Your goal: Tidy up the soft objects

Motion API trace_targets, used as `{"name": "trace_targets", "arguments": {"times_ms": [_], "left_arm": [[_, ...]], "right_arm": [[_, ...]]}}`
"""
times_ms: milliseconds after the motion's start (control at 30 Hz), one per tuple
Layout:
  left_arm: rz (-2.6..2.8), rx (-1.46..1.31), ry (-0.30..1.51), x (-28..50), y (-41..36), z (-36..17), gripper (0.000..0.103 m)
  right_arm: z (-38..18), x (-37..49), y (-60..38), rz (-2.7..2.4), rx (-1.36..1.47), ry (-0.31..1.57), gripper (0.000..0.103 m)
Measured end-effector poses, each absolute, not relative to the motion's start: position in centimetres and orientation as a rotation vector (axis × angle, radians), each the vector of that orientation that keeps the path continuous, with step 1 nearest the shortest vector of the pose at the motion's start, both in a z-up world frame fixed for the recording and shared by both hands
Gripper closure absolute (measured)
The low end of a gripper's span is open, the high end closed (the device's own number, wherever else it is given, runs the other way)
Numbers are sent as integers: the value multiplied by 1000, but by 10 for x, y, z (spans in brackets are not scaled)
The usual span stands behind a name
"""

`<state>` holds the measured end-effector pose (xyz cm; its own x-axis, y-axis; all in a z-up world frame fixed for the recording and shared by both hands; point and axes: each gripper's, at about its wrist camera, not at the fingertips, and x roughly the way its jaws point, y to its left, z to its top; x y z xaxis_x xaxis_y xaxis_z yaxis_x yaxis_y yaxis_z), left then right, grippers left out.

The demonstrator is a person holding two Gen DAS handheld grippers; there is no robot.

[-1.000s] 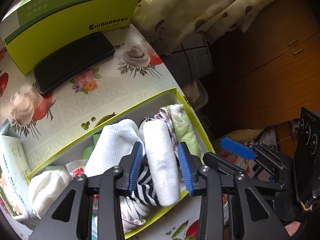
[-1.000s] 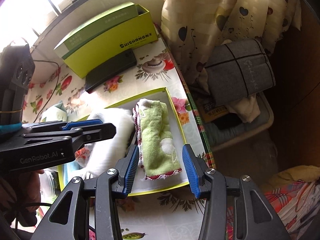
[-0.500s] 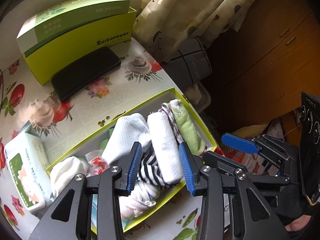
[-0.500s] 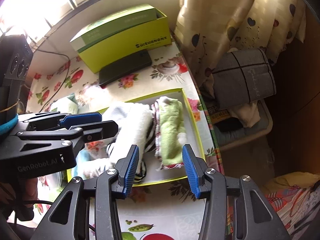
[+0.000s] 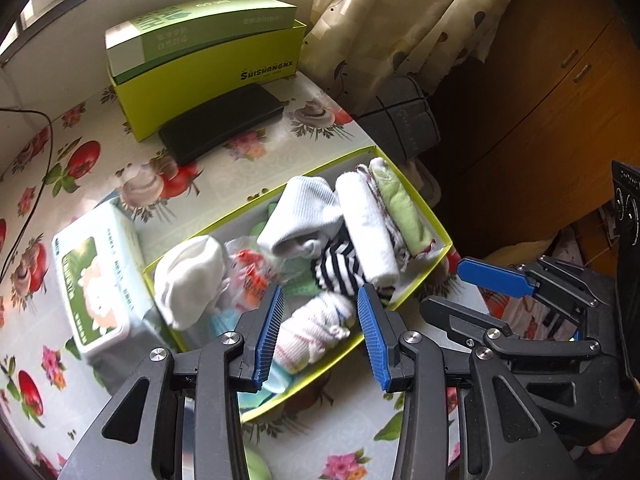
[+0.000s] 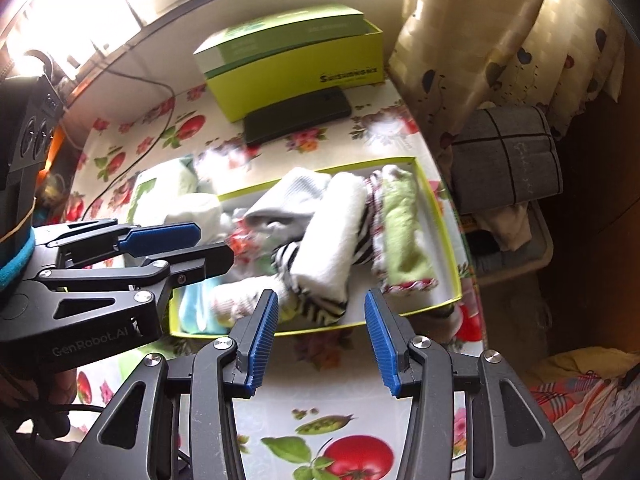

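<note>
Socks and small rolled cloths fill the shallow yellow-green tray (image 5: pixel 436 226) at the centre of both views, which rests on the flowered tablecloth (image 5: pixel 100 152). A green towel roll (image 5: pixel 400 204) lies along the tray's right wall, a white roll (image 5: pixel 368 224) sits just beside it, and a striped sock (image 5: pixel 340 264) pokes out from under the white roll toward the lower edge. To the left, a grey-white sock (image 5: pixel 296 216), a white bundle (image 5: pixel 188 276) and a pink-striped sock (image 5: pixel 312 328) lie loosely heaped. The likeliest trouble, I judge, is that the white roll, lying slantwise across the striped sock, gets dragged or unrolled if either is pulled, and the neat right-hand row comes undone. The tray also sits near the table's right edge, so a hard push could slide it off. The left gripper (image 5: pixel 320 332), low in its own view, hovers above the pink-striped sock with jaws apart, touching nothing. The right gripper (image 6: pixel 320 336) hangs over the tray's near rim, its jaws also parted and empty.
</note>
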<state>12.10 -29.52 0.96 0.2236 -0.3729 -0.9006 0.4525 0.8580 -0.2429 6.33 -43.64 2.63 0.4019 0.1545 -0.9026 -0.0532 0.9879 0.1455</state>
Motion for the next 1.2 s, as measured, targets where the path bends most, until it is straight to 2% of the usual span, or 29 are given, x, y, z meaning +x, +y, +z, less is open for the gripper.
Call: {"name": "trace_targets", "arguments": {"times_ms": [433,833,900,967,1033,1200], "left_arm": [[-530,64,1200,91,-271,25,63],[-459,42,1256,103,-267,7,63],[-449,41,1265,109,-269,2,63],[-441,36,1279,116,-273,-6,63],[-438,30,1299,122,-277,-14,63],[-461,33,1333,130,-289,-30,63]], "right_arm": [[38,38,-415,159,96,1131,59],[-12,86,-445,121,230,1164,59],[-22,96,-445,127,229,1172,62],[-33,105,-445,134,215,1194,76],[-39,110,-448,132,186,1210,80],[-41,112,-466,129,135,1234,82]]}}
